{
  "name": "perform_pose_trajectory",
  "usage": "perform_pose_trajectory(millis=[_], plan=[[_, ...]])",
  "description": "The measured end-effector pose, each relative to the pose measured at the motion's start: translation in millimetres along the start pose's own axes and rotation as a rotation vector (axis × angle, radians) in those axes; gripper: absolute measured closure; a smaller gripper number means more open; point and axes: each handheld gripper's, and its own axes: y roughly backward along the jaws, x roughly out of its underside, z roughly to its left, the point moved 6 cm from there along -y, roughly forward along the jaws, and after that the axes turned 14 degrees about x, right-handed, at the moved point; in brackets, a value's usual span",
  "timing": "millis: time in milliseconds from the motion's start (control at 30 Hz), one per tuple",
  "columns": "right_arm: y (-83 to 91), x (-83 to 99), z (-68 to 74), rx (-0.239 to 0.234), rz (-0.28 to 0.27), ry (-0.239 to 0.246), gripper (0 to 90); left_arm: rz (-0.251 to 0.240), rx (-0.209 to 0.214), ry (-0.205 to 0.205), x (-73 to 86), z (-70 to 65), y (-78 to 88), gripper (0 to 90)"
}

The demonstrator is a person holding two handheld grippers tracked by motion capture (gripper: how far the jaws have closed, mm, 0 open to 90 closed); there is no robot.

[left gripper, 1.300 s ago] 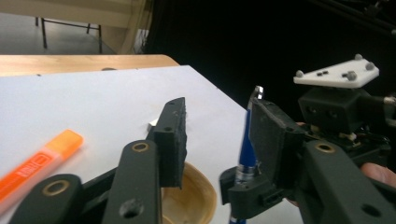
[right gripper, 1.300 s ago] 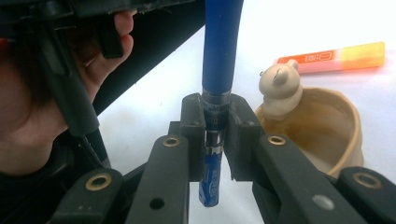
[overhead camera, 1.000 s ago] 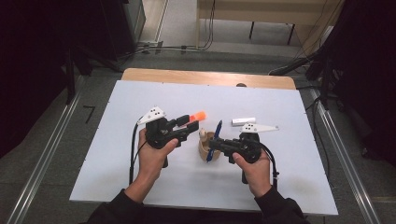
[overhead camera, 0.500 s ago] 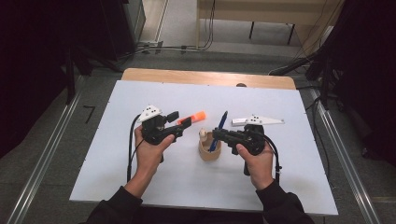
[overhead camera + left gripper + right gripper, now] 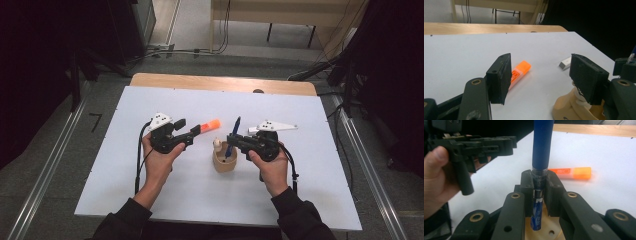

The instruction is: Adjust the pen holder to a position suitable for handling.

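Since the earlier frames, the orange highlighter (image 5: pixel 207 126) has been let go onto the white surface (image 5: pixel 310 165) and the left gripper (image 5: pixel 186 137) drawn back, its jaws having just been opening and now spread with nothing between them. The blue pen (image 5: pixel 232 135) is pinched upright in the right gripper (image 5: pixel 231 141) over the wooden pen holder (image 5: pixel 224 161). It is best lowered straight into a hole and released only once seated. A white eraser (image 5: pixel 565 63) lies beyond.

Bare table (image 5: pixel 150 190) lies wide around; orange highlighter (image 5: pixel 209 125) and wooden holder (image 5: pixel 224 161) crowd the middle.
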Motion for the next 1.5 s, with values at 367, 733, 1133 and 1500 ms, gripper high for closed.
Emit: perform_pose_trajectory(millis=[367,733,1133,1500], plan=[[-17.5,11.3,-9.2,0.032,0.032,0.02,76.9,0.029,-0.027,0.011,8.7,11.0,-4.3,35.2],[-21.3,15.6,-12.0,0.044,0.041,0.031,75.8,0.045,-0.038,0.025,14.5,18.1,-6.1,35.2],[-21.7,14.9,-18.7,0.075,0.033,0.008,60.9,0.049,-0.039,0.023,15.7,18.8,-7.1,35.1],[-8.8,9.6,-22.1,0.035,-0.011,-0.009,31.0,0.054,-0.064,0.005,18.6,27.2,-8.4,29.5]])
